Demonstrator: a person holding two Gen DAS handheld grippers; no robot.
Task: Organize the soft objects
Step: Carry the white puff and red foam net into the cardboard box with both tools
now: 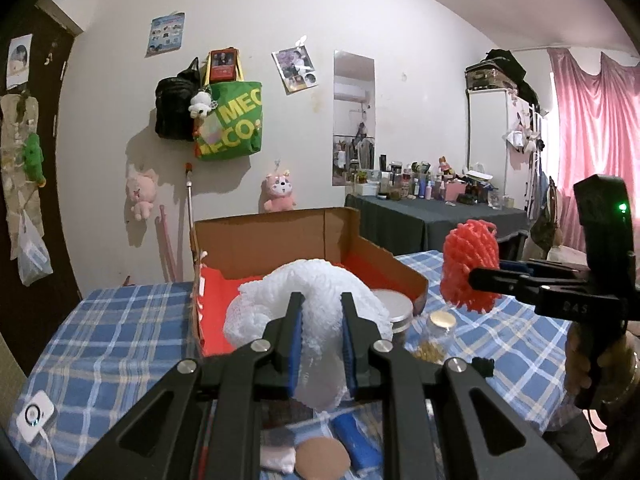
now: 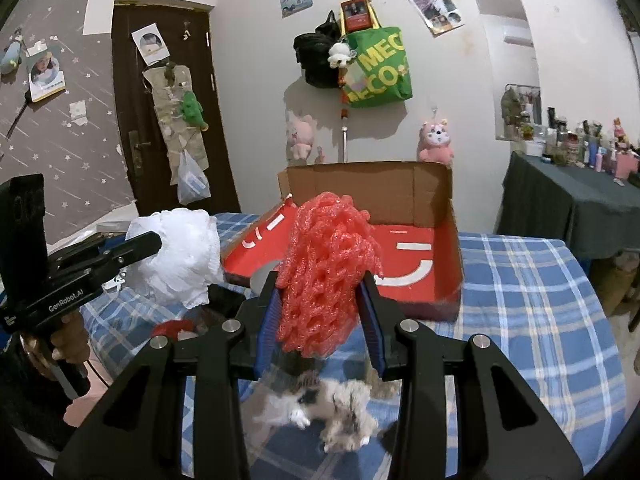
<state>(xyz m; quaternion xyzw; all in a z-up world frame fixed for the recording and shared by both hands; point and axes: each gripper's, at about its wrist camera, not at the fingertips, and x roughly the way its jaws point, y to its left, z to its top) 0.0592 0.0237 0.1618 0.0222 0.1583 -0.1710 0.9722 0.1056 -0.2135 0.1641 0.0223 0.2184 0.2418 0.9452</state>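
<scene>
My left gripper (image 1: 322, 300) is shut on a white foam net (image 1: 308, 308) and holds it above the table, in front of the open cardboard box (image 1: 332, 232) with a red inside. My right gripper (image 2: 322, 280) is shut on a red foam net (image 2: 326, 268) and holds it above the table before the same box (image 2: 452, 264). The red net also shows in the left wrist view (image 1: 470, 264), to the right of the box. The white net also shows in the right wrist view (image 2: 180, 256), at the left.
On the blue plaid tablecloth (image 1: 120, 328) lie a round metal tin (image 1: 396, 308), a gold-lidded jar (image 1: 440, 328), a blue object (image 1: 356, 440) and a brown disc (image 1: 322, 460). A furry plush (image 2: 332, 408) lies under my right gripper. A white device (image 1: 35, 426) sits at the left corner.
</scene>
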